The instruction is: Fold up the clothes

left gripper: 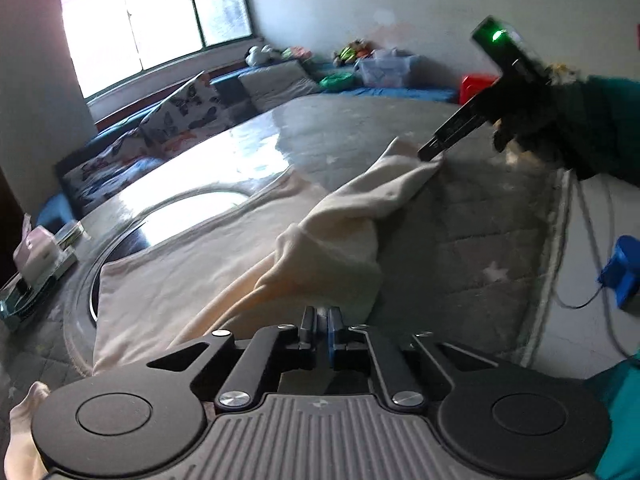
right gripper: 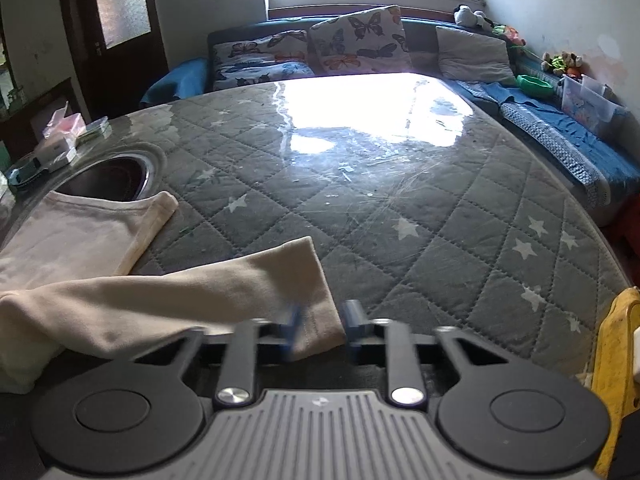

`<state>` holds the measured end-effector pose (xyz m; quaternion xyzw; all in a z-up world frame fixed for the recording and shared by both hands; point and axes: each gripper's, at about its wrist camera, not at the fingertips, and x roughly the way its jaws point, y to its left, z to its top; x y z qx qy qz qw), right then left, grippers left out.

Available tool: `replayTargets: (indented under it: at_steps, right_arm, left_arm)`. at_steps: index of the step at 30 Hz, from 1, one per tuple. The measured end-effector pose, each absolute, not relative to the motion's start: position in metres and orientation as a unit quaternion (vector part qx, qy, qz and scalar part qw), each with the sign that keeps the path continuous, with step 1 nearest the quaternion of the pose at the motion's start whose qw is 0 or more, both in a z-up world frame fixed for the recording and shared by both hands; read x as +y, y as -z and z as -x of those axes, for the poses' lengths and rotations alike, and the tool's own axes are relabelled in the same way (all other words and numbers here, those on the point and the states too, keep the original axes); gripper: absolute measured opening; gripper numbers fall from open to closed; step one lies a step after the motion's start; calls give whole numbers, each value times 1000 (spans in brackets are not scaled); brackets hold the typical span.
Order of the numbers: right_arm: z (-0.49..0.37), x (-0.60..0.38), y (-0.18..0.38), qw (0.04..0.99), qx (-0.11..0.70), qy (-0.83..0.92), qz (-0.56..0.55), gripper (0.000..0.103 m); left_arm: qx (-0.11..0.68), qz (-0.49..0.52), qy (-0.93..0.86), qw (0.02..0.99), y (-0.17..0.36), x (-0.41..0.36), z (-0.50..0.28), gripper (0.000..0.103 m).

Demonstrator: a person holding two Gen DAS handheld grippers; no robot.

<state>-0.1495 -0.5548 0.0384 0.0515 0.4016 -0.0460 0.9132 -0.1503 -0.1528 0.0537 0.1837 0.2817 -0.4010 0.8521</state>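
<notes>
on the quilted table (right gripper: 400, 208), cream garment (right gripper: 160, 304) rumpled; left tongs (left gripper: 322, 320) pinch it, right tongs (right gripper: 324, 320) parted.

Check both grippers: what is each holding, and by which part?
The left gripper is shut on a bunched fold of the cream garment. The right gripper is open around its sleeve cuff.

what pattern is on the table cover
Grey diamond quilting with white stars on the table cover, clearest in the right wrist view.
</notes>
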Motion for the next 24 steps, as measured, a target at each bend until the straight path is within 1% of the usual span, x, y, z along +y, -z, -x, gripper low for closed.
replayTargets:
  at_steps: [2,8,12,15,17,18,20,21,22,24]
  right_arm:
    - [152,-551,-42,916,396,52,-33,4]
    - [165,-549,-65,927,361,96,25,2]
    - [170,-553,-76,927,338,148,68,1]
    - [169,-558,-78,926,338,156,59,2]
    - [169,-558,-78,928,344,135,43,7]
    - [169,-556,-78,929,349,122,37,8]
    - [169,-551,-74,927,362,90,27,18]
    - [168,-547,-71,926,370,76,27,20]
    - [167,-544,-68,924,375,66,26,24]
    - [164,-538,-60,921,386,45,17,25]
  left_arm:
    - [282,-172,417,847,-59,-150,154,5]
    - [294,-152,468,819,-68,-140,164,4]
    - [309,-154,488,802,-63,-137,166,5]
    - [310,-153,484,804,-62,-139,162,8]
    - [310,-133,481,809,-66,-138,155,8]
    - [307,-122,481,812,-68,-137,152,8]
    - [295,-111,479,819,-73,-133,149,8]
    - [290,-113,474,824,-73,-133,146,8]
    - [289,-115,466,829,-72,-134,142,8]
    - [304,-117,441,836,-66,-135,130,8]
